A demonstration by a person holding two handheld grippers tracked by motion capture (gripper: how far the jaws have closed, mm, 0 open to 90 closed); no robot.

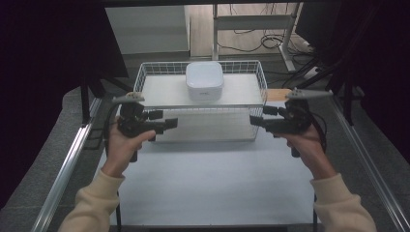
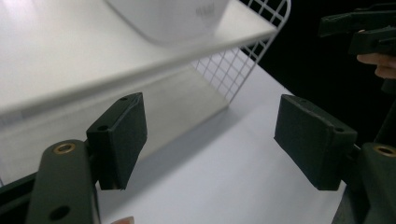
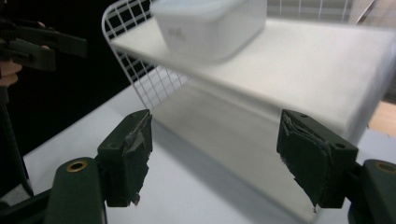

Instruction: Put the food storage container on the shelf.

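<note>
1 white box (image 1: 204,79), 1 wire shelf (image 1: 159,99), 2 grippers

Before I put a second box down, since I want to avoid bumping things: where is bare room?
The white table top lies bare between the shelf's front edge and the person's sleeves. On the wire-sided shelf, room remains left and right of the white box. It is crowded at the shelf's front corners, where the left gripper and right gripper hover.
</note>
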